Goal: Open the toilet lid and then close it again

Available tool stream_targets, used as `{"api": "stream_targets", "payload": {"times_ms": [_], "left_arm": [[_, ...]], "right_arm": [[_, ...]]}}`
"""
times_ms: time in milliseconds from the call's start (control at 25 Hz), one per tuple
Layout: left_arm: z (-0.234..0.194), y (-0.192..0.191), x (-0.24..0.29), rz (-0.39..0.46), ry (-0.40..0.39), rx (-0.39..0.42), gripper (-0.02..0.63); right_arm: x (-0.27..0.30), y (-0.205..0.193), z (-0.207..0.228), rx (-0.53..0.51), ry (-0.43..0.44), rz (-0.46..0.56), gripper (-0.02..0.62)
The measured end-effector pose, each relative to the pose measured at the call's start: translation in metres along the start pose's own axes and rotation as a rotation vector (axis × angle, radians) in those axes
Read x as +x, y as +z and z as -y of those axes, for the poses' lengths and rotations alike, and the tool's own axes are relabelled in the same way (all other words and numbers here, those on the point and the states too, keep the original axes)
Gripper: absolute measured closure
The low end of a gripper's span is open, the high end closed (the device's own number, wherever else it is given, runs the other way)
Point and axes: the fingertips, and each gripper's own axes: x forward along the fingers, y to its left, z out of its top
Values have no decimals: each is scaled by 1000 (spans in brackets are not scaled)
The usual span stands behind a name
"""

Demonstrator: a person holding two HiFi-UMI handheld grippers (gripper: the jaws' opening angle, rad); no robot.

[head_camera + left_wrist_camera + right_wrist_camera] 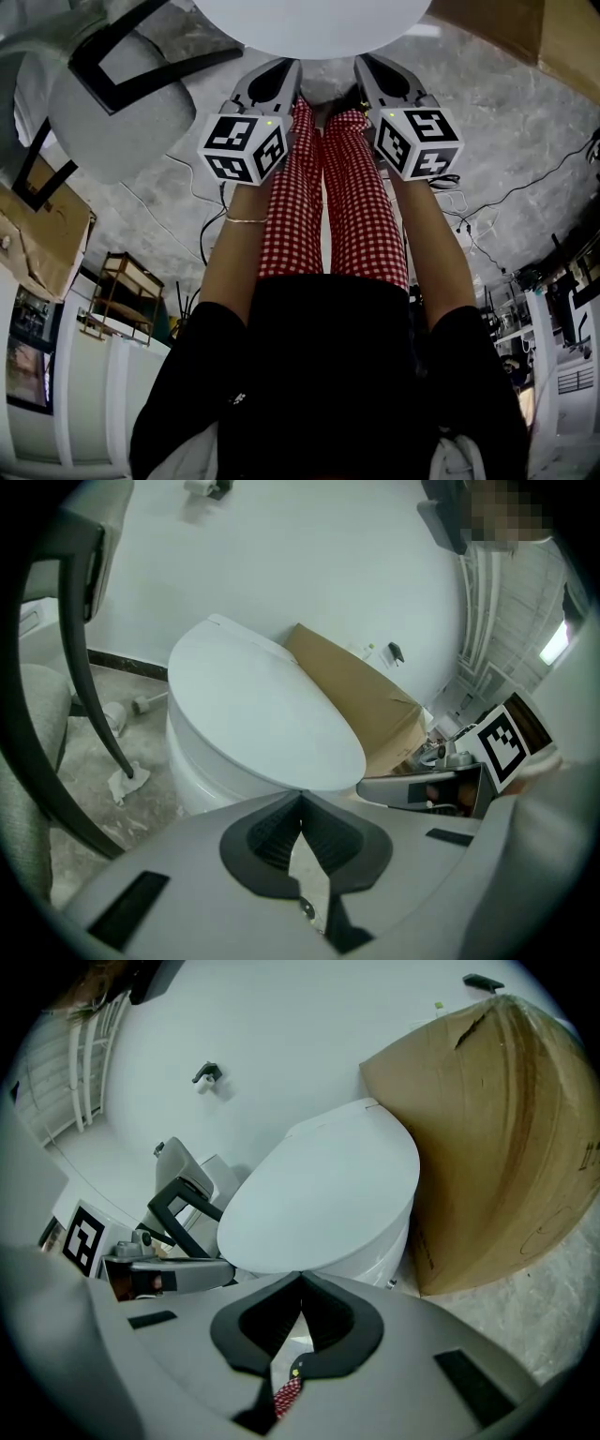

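Note:
The white toilet lid [309,23] lies nearly flat over the bowl [192,771] and fills the top of the head view. My left gripper [292,67] and right gripper [362,62] reach side by side to its front rim. In the left gripper view the lid [253,714] sits just beyond the left gripper [301,797], whose jaws are shut tip to tip with nothing between them. The right gripper view shows the same for the right gripper [301,1277], shut at the front edge of the lid [319,1194]. Whether the tips touch the rim I cannot tell.
A large cardboard box [497,1138] leans against the wall right beside the toilet. A grey chair with a black frame [112,103] stands close on the left. Crumpled tissue [127,782] lies on the concrete floor. The person's legs in red checked trousers [328,197] stand between the grippers.

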Motion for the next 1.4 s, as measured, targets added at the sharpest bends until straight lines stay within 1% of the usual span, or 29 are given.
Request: {"api": "stream_targets", "payload": {"times_ms": [720,1400], "left_arm": [[-13,-16,16,-56,2,-10,603],[-22,-22,24,-54,2,-18,602]], "right_arm": [[18,-15,12,13,-7,-46,575],[29,-21,16,11,-17,-48,575]]}}
